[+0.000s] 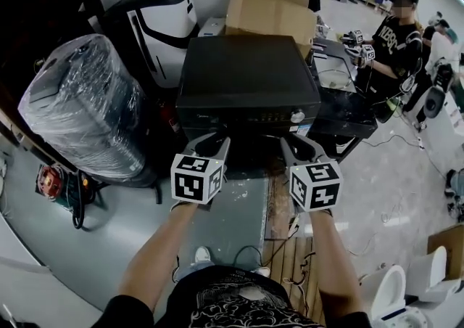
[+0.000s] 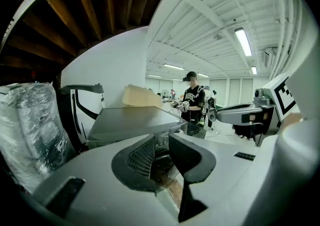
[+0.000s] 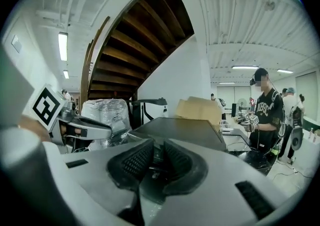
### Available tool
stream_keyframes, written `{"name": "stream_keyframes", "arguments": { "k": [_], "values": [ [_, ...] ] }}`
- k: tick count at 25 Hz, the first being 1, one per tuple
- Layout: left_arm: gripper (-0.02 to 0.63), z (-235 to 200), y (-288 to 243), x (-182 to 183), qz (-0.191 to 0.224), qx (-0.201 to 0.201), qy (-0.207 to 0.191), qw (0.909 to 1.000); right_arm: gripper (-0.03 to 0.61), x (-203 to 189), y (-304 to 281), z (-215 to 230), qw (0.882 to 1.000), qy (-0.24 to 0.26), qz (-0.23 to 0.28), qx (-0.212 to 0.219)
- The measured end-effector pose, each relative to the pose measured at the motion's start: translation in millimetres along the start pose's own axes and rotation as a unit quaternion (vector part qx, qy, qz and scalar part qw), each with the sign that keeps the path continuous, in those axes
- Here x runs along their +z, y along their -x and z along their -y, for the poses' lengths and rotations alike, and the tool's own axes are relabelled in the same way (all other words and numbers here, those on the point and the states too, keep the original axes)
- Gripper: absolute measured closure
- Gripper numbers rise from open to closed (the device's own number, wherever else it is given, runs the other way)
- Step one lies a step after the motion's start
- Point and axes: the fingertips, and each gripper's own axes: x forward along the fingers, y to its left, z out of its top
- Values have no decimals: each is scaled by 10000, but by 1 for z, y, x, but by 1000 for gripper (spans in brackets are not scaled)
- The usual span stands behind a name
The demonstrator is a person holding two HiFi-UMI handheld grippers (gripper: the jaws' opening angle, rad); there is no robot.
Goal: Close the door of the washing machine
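Washing machine [image 1: 246, 76], black and boxy, stands mid-scene just beyond both grippers; its door cannot be made out from above. Left gripper [image 1: 210, 146] and right gripper [image 1: 303, 149] hang side by side near its front edge, each with jaws slightly apart and nothing between them. Plastic-wrapped bundle [image 1: 83, 105] sits to the left, cardboard box [image 1: 272, 7] at the far side

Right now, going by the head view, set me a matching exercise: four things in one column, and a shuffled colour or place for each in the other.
Things:
1 washing machine
2 plastic-wrapped bundle
3 cardboard box
4 person in a cap

Descriptions:
A brown, behind the machine
B black, middle of the view
C standing at the far right
D shiny, left of the machine

Pairs: 1-B, 2-D, 3-A, 4-C
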Motion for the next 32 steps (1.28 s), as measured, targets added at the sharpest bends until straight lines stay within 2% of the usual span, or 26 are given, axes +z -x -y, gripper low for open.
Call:
{"name": "stream_keyframes", "arguments": {
  "k": [6,11,18,32],
  "values": [
    [538,-28,20,7,131,-191,-349,9991,522,13,4,-22,9995,84,162,-239],
    [561,-39,31,8,229,-239,-529,9981,552,23,5,-35,9992,-55,285,-286],
    [584,-66,37,12,341,-260,-405,9983,555,22,3,-40,9985,-4,233,-488],
    [588,-96,43,18,372,-392,-635,9965,557,29,-1,-55,9964,-24,291,-791]
  ]
}}
